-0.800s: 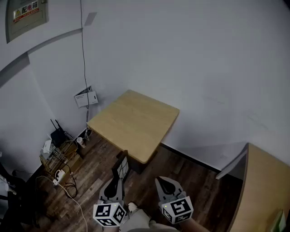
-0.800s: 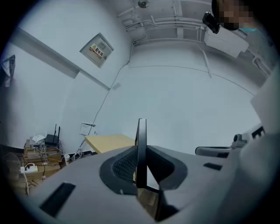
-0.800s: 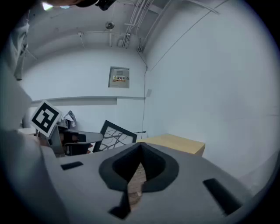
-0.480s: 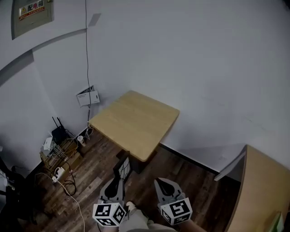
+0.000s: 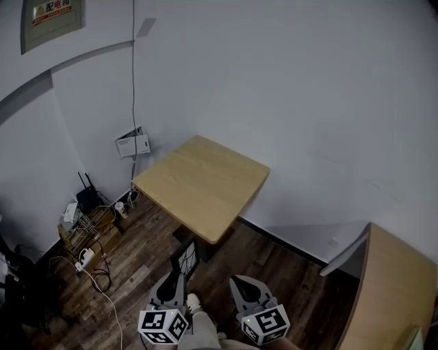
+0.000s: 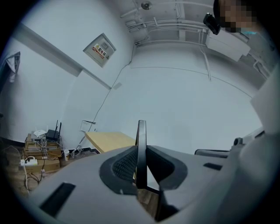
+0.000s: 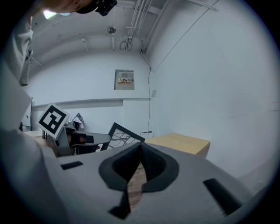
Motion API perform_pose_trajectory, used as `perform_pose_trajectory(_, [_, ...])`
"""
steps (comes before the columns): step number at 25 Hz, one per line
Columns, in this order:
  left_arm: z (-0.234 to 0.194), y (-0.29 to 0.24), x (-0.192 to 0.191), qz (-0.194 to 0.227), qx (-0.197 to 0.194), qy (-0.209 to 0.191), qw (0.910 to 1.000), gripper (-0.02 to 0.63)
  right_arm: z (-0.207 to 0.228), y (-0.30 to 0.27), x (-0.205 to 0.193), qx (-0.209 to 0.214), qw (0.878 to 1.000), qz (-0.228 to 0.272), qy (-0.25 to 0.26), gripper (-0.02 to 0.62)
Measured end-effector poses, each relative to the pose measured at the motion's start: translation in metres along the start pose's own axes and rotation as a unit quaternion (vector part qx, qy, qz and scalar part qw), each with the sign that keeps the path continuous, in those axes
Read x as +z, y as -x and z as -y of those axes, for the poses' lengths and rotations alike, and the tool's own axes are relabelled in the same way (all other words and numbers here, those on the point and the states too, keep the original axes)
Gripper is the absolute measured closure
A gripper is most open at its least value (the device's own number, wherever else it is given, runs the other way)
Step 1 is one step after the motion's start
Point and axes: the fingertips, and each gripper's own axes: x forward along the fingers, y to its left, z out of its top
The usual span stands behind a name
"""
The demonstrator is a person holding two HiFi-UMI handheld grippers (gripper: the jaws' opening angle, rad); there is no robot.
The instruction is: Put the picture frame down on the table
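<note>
Picture frame (image 5: 185,258) still off the desk (image 5: 205,184)
Left gripper (image 5: 178,279) pinches it; right gripper (image 5: 237,281) pressed together, empty; both sank slightly.

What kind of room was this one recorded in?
Most likely a sparse office or utility room, not a home: an electrical box high on a bare white wall, a router and power strip amid loose cables on the wood floor, and one small wooden table.

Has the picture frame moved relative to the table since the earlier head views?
Yes, slightly. In the head view the picture frame, in the left gripper, now sits lower, a little farther from the table's near edge.
</note>
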Motion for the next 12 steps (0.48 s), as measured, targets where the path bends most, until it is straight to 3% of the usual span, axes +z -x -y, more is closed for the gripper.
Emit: perform_pose_trajectory(12, [-0.016, -0.071, 0.011, 0.008, 0.006, 0.002, 0.9999, 0.549, 0.052, -0.05, -0.003, -0.012, 1.0, -0.013, -0.009, 0.595])
